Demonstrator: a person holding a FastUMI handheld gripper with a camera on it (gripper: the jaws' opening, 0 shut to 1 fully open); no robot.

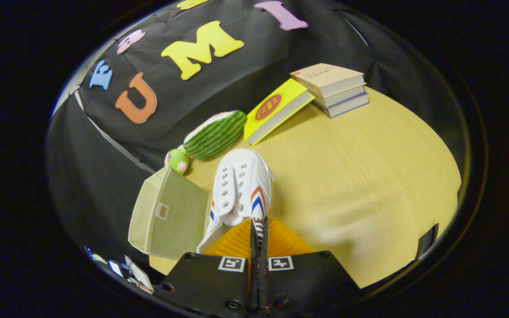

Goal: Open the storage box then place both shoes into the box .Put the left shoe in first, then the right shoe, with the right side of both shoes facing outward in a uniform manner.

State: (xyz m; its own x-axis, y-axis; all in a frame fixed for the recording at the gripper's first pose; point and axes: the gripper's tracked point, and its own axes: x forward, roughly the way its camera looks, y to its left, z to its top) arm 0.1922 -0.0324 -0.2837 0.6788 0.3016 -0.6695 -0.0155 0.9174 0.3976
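A white sneaker with red and blue side stripes hangs just ahead of my fingers, toe pointing away, lifted above the wooden table. My gripper is shut on the shoe's heel collar, both fingers pressed close together on the thin edge. Beside the shoe, to its left, stands the pale beige storage box with a small label window on its face. Whether its lid is open cannot be told from here.
A green striped plush toy and a small green plush ball lie beyond the box. A yellow book leans on a stack of books at the far side of the table. Black cloth walls the booth behind.
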